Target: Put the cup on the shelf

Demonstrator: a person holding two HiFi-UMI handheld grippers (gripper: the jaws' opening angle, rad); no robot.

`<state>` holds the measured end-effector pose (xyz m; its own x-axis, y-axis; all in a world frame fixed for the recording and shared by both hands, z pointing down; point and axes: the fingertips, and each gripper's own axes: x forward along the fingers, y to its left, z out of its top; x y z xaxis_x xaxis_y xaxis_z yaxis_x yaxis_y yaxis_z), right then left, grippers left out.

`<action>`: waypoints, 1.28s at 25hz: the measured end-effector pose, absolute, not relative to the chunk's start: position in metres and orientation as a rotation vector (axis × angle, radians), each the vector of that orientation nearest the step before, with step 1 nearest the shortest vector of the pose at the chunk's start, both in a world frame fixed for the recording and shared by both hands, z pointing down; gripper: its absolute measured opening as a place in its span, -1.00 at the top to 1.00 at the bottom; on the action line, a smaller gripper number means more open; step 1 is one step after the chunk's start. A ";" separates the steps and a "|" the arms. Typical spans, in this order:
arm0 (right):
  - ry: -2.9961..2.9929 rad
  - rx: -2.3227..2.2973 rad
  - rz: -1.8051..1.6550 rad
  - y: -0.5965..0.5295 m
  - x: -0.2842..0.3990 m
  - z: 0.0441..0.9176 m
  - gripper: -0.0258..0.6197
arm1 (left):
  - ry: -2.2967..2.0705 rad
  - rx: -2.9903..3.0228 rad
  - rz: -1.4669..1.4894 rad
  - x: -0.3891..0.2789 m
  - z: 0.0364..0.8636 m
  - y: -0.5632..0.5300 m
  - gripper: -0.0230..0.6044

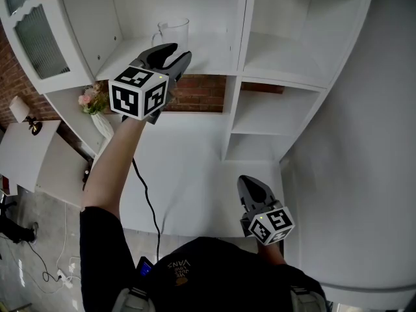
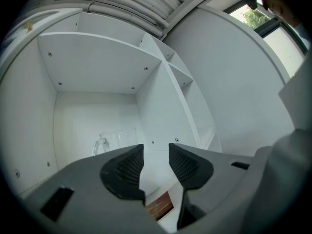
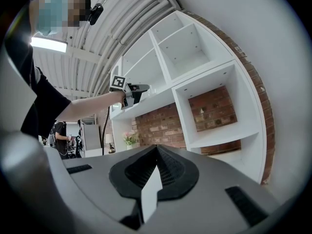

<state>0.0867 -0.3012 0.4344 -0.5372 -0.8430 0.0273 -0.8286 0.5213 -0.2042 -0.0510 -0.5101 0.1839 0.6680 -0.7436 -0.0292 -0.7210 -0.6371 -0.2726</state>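
Observation:
A clear glass cup (image 1: 174, 33) with a handle stands upright on the white shelf (image 1: 211, 58) in the upper left compartment. My left gripper (image 1: 180, 52) is raised to that shelf, just in front of the cup and apart from it, open with nothing between its jaws. In the left gripper view the cup (image 2: 111, 139) shows behind the left jaw, near the compartment's back wall, and the left gripper (image 2: 156, 164) shows a gap between its jaws. My right gripper (image 1: 251, 187) hangs low over the white counter, shut and empty; its jaws (image 3: 157, 150) meet at the tip.
The white shelving unit has several open compartments with a brick wall (image 1: 203, 93) behind. A vase of pink flowers (image 1: 95, 104) and a small lamp (image 1: 21, 111) stand at the left. A glass cabinet door (image 1: 34, 32) hangs open at the upper left. A person (image 3: 61, 138) stands far back.

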 end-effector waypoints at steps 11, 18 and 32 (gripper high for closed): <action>2.673 -1.486 -0.299 -0.266 0.055 0.435 0.92 | 1.142 -2.687 -0.086 -0.080 0.235 -0.452 0.51; 2.656 -1.523 -0.312 -0.240 0.031 0.437 0.92 | 1.098 -2.677 -0.074 -0.096 0.275 -0.400 0.86; 2.628 -1.637 -0.304 -0.206 -0.007 0.454 0.92 | 1.095 -2.817 -0.003 -0.130 0.373 -0.302 0.91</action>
